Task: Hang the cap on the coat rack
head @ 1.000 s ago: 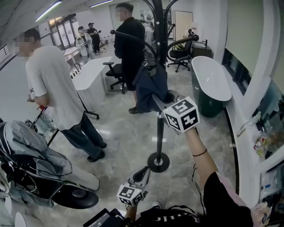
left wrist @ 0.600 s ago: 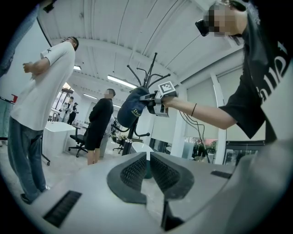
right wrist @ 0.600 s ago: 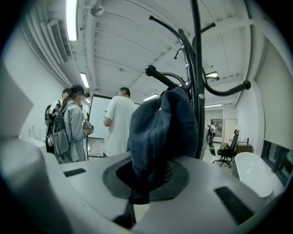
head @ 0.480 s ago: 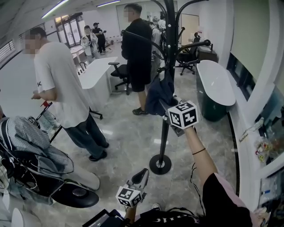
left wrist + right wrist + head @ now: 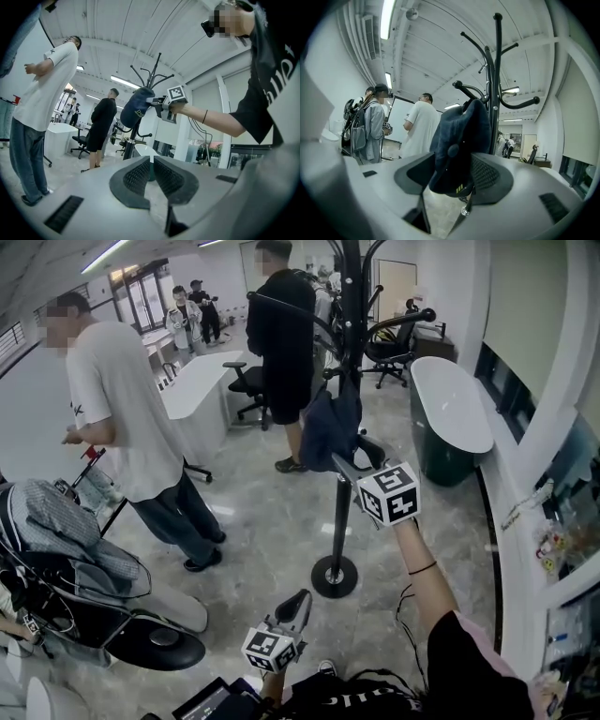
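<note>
Closest to you, low by your body, your left gripper (image 5: 300,601) points forward and up with its ribbed pads closed against each other; the left gripper view shows nothing between them. Your right arm, a thin black band on the wrist, reaches up and ahead, and at its end your right gripper (image 5: 356,454) is at the cap (image 5: 328,427). In the right gripper view its jaws are opening: they stand wide, with the dark blue cap hanging down between them, a clear gap on the left side and the right pad just beside the fabric. Whether that pad touches the cap cannot be told. The cap drapes from a curved hook of the coat rack (image 5: 338,512), close against its black pole, brim end down. The pole drops to a round black base (image 5: 335,576) on the pale marbled floor (image 5: 272,540), just ahead of your left gripper. At your left, a folding frame draped with grey clothing (image 5: 66,549) stands near the picture's edge. Beyond it a person in a white T-shirt (image 5: 122,409) stands side-on, and farther back a person in black (image 5: 281,334) stands with their back to you, just left of the rack. A white bathtub (image 5: 450,409) with a dark outer wall lies to the right, and an office chair (image 5: 246,390) and white desk (image 5: 192,395) sit behind.
</note>
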### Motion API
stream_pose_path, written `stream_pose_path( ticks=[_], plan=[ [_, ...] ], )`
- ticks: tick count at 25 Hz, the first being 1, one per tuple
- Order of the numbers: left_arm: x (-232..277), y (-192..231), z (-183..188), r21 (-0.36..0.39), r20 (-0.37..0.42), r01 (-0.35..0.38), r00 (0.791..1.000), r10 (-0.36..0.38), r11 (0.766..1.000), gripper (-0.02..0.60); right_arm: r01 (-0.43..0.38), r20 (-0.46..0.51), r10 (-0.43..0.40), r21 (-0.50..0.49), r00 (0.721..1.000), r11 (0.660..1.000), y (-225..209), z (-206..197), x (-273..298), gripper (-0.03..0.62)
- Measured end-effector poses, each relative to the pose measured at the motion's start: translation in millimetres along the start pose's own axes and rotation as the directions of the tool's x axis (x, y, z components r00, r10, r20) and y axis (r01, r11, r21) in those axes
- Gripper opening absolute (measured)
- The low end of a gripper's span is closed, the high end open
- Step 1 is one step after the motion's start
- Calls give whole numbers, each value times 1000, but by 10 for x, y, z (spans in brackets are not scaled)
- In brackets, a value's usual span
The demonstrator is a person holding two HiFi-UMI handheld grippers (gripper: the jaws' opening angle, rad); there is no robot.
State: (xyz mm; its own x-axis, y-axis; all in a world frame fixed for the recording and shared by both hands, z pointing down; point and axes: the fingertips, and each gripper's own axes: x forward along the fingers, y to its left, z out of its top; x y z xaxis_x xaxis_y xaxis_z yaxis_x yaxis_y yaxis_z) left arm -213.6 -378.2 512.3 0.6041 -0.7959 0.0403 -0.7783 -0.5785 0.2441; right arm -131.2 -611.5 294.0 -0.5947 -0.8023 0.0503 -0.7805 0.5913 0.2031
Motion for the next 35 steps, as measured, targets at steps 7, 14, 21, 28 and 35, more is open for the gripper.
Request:
stream_pose_path(
  ticks=[7, 14, 21, 28, 35],
  plan=[
    [-103, -280, -17, 12, -3, -25, 1000, 25, 1000, 23, -43, 101, 31, 118, 994, 992, 146, -124, -714, 222],
    [-126, -853, -92, 11, 6, -74, 997, 74, 997, 23, -175, 84, 162, 177, 983, 968, 511, -549, -1506, 222],
    [-15, -1650, -220, 7, 18, -90, 996, 90, 996, 23, -278, 25, 282, 283, 959, 918, 815, -1216, -2547, 188],
    [21, -2610, -596, 5, -3, -121, 993, 121, 993, 23, -328, -6, 358, 387, 934, 862, 828, -1801, -3609, 49],
    [-7, -3357, -935, 5, -17, -151, 988, 151, 989, 23, -372, -69, 444, 439, 894, 818, 911, -2284, -4426, 26]
  ],
)
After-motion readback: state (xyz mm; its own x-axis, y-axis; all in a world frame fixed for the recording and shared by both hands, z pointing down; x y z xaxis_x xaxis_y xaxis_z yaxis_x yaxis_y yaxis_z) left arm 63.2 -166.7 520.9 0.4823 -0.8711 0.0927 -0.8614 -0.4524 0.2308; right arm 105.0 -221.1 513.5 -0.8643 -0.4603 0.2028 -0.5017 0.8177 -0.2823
